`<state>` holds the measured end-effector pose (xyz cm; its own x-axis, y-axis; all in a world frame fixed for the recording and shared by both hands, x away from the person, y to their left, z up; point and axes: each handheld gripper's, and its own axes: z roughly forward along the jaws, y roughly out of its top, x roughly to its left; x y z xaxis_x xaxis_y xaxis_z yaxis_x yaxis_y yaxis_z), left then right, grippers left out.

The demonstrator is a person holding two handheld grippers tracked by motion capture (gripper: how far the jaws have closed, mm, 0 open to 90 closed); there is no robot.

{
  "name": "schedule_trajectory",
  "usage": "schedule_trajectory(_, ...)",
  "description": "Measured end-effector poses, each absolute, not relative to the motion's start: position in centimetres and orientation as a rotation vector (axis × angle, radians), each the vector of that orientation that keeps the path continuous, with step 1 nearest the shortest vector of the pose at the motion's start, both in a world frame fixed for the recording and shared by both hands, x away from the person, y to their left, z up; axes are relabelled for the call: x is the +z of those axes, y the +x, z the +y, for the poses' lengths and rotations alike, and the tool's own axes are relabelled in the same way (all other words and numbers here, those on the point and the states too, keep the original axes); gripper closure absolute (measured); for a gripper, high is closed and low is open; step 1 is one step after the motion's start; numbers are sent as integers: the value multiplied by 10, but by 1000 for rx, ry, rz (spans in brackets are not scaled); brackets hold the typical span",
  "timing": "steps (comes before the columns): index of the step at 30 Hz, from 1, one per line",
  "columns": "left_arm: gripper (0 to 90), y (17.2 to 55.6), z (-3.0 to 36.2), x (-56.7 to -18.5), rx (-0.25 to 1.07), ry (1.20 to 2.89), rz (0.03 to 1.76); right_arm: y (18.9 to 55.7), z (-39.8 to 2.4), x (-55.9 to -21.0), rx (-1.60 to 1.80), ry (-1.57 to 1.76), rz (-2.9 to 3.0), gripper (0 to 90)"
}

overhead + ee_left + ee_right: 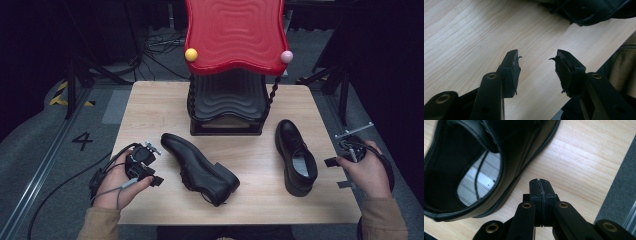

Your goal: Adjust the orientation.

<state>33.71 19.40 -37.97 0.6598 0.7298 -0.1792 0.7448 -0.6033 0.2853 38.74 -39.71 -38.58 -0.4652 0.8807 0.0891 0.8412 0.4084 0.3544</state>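
Left tongs (156, 180) sit with jaws wide apart, nothing between them, just bare table (474, 37) under the tips. Right tongs (331, 162) have jaws pressed fully together, empty too.

Progress, as a judgement: nothing picked up yet, looks like the very start. Both shoes are loose on the table and the rack behind them looks empty, though its lower shelf is shadowed. Likely left to do: grab each shoe and put it on the rack or pair them up.

Where things are: left shoe (197, 167) lies tipped on its side just beside the left tongs, toward the middle, apart from the tips. Right shoe (295, 156) stands upright, just inboard of the right tongs, heel end close to the closed tips (541, 186) but not touching. Rack (227, 107) is beyond both tongs, between them.

Count: two black shoes, one rack with red top (235, 32), two knobs on it (one yellow (191, 54), one pink (286, 56)), two tongs, one table.
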Motion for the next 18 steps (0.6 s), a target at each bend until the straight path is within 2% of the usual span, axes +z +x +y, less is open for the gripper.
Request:
schedule_trajectory(8,611,335,192,-373,-109,2513,1116,381,-393,-373,599,1507,2540,900)
schedule_trajectory(13,686,334,193,-371,-108,2495,1101,377,-388,-367,639,1477,2555,900)
schedule_trajectory(18,894,332,188,-368,-103,2492,1071,377,-386,-367,628,1465,2561,900)
